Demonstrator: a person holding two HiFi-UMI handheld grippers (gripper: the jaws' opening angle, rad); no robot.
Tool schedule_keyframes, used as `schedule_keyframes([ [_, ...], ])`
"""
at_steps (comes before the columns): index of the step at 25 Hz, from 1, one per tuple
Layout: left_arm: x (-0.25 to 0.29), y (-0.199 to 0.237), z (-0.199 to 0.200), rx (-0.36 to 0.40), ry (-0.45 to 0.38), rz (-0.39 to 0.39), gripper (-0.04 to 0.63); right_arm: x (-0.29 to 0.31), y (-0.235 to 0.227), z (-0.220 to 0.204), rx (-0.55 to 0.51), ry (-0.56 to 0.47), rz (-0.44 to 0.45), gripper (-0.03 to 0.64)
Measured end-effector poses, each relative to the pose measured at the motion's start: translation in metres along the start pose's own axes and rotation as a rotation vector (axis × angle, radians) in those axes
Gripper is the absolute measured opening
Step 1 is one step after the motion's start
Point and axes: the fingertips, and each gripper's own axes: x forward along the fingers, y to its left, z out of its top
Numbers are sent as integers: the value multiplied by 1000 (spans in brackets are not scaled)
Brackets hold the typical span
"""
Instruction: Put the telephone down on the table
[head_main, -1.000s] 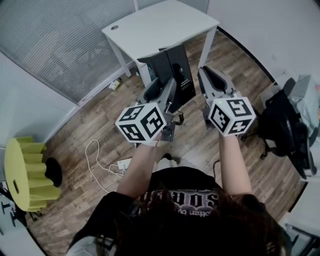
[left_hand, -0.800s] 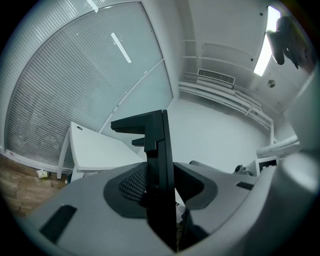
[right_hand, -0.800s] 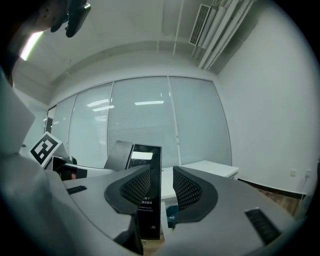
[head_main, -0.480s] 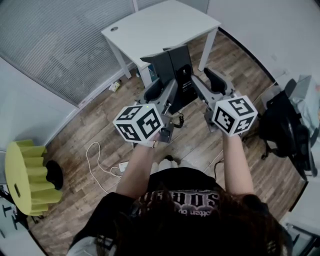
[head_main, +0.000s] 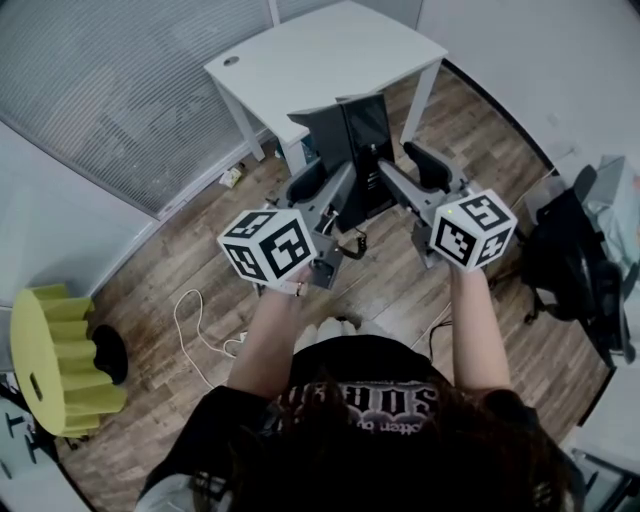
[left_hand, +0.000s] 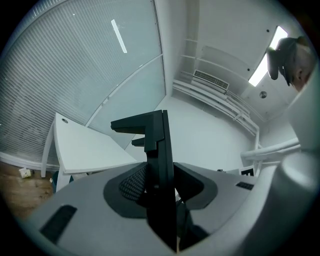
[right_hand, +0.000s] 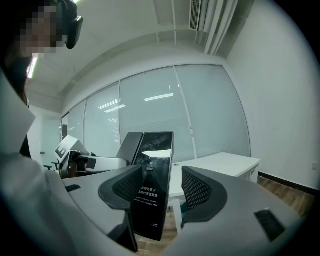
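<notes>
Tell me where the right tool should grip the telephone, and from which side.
Probably its right edge, from the right, pads on the flat front and back: the telephone is a thin upright slab, and the left tool clamps its left side. The right tool is opening its jaws around it, not pressing.
</notes>
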Motion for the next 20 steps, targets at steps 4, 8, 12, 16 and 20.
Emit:
schedule_keyframes([
  [4,5,3,3,2,14,-32,156,11,0,-3,6,13,33,249],
  [8,9,5,6,-2,27,-70,156,18,4,-3,41,1,97,249],
  [12,16,9,9,5,46,-93,156,27,2,-2,56,4,128,249],
  [16,23,16,15,8,54,-109,156,35,-2,0,60,1,137,249],
  [20,28,26,16,3,65,-107,156,45,-7,-2,53,8,121,249],
])
